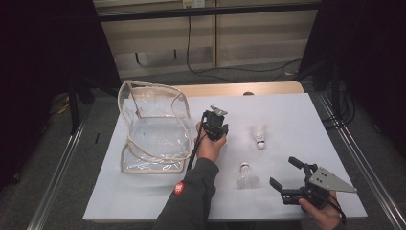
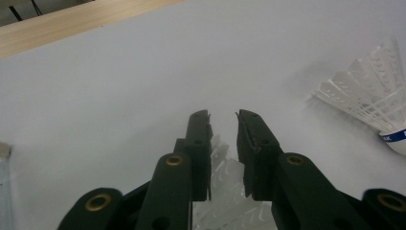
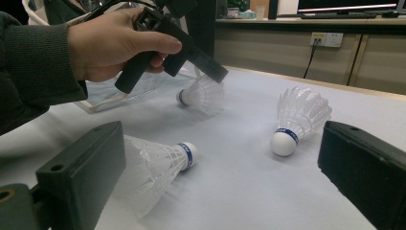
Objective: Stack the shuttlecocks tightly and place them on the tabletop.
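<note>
Now left gripper (image 2: pixel 222 117) pinches feathered white shuttlecock (image 2: pixel 225 191) skirt.

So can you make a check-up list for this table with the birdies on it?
Surface: white sheet over a wooden table, clean.
Job's things: three shuttlecocks. The held shuttlecock is in the left tool. The far shuttlecock and the near shuttlecock lie on the sheet. A clear bag stands at the left and looks empty.
Clutter: nothing seen.
Tools: left tool shut on the held shuttlecock's feathers; right tool open, holding nothing.
Cables: black tool cable beside the bag; floor cable behind the table.
Surroundings: wooden cabinets, dark curtains.
</note>
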### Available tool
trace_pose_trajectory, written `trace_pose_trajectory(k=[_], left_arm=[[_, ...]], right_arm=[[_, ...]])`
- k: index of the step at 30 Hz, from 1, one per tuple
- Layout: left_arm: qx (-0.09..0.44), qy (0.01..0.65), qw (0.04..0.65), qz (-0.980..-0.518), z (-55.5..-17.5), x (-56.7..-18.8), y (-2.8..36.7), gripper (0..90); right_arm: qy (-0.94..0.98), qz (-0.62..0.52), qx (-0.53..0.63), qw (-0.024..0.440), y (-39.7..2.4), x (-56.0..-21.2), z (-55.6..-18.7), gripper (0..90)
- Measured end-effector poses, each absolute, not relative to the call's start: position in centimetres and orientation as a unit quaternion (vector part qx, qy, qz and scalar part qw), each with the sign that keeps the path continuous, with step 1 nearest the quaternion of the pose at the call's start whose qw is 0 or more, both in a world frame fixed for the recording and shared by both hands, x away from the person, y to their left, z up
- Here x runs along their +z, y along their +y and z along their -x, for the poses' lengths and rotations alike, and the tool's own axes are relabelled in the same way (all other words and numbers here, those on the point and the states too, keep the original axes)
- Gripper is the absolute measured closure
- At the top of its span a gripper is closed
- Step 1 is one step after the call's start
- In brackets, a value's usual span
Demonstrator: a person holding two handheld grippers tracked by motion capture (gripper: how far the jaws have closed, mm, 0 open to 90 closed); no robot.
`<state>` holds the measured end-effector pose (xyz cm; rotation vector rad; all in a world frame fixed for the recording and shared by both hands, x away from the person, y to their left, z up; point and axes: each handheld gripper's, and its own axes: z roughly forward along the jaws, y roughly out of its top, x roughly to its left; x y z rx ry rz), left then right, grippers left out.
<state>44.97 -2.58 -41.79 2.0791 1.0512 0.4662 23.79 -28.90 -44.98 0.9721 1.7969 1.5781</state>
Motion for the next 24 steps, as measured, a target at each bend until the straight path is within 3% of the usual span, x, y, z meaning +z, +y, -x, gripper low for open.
trace_pose_trajectory(k=[11,24], left_arm=[[0.182,0.414,0.379,-0.807,-45.03,-41.64,-2.62,81.5],[0.181,0.405,0.386,-0.809,-44.87,-41.39,-2.67,76.1]], right_arm=[[0.669,-0.361,0.587,0.277,-28.9,-44.98,-23.8,1.9],[0.67,-0.361,0.587,0.277,-28.86,-44.97,-23.78,1.9]])
